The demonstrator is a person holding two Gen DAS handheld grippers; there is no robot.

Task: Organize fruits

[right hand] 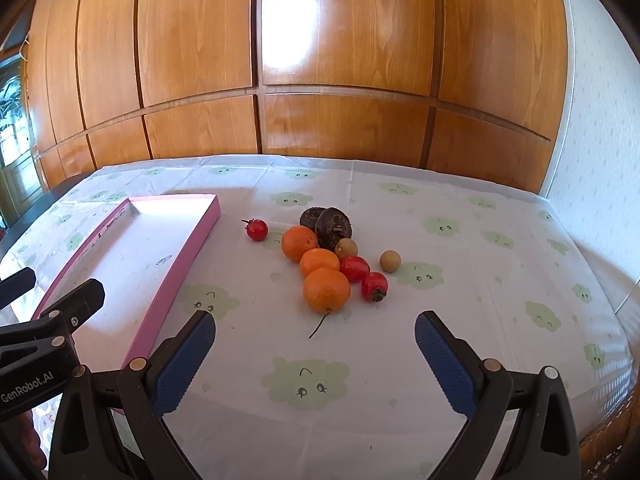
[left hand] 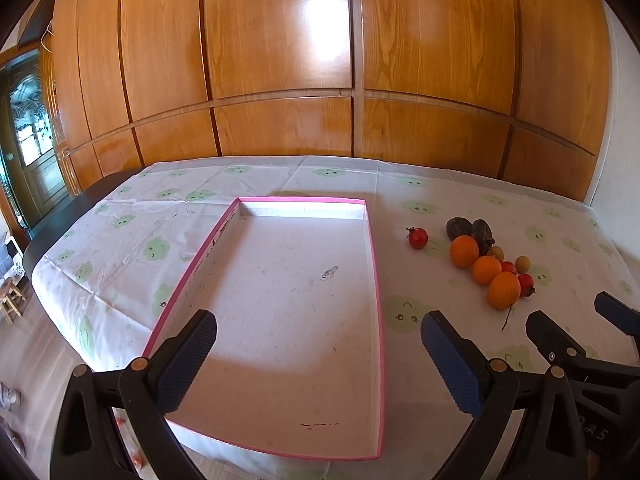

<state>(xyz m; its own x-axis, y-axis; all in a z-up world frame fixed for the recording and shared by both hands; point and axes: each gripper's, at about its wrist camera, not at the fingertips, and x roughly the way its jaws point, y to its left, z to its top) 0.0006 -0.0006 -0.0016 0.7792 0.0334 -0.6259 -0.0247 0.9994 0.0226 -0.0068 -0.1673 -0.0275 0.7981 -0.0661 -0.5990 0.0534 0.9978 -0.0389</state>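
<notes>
A shallow pink-rimmed tray [left hand: 374, 264] [right hand: 188, 252] lies on the table, with nothing in it. To its right sits a cluster of fruit: three oranges [right hand: 326, 290] [left hand: 503, 290], two dark wrinkled fruits [right hand: 334, 226] [left hand: 459, 227], small red fruits [right hand: 374, 286] [left hand: 525, 284], two tan round ones [right hand: 390, 260] [left hand: 522, 264], and a lone red fruit [right hand: 256, 229] [left hand: 417, 237] nearer the tray. My left gripper [left hand: 318, 356] hovers open over the tray's near end. My right gripper [right hand: 315, 354] hangs open just short of the nearest orange. Neither holds anything.
A white tablecloth [right hand: 460, 320] with green cloud faces covers the table. A glossy wooden panelled wall [left hand: 280, 80] stands behind it. The table's left edge drops to the floor, where a small stool [left hand: 10, 294] stands. The right gripper's black body [left hand: 568, 352] shows in the left wrist view.
</notes>
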